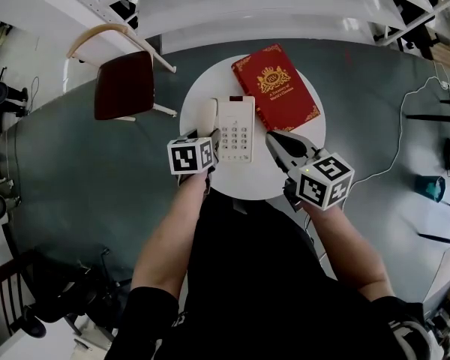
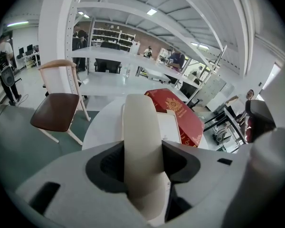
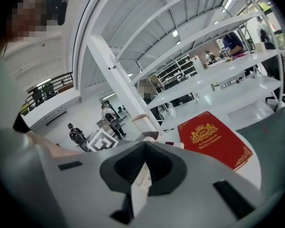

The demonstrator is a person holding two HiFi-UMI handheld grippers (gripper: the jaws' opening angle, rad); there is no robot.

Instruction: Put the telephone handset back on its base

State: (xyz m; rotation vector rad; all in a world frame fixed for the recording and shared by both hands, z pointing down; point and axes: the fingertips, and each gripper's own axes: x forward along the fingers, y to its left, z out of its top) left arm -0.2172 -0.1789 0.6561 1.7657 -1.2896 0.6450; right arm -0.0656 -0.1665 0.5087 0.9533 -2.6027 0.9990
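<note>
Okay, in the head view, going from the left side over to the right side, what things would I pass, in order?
Chair → left gripper → telephone base → red book → teal object near the right edge.

grey left tongs point(image 2: 142, 164) — black short sleeves point(image 1: 148, 312)

Left gripper point(image 1: 212, 151) at the handset point(image 1: 208, 116) lying along the base point(image 1: 238, 130); 1 red book point(image 1: 276, 87) just beside.
</note>
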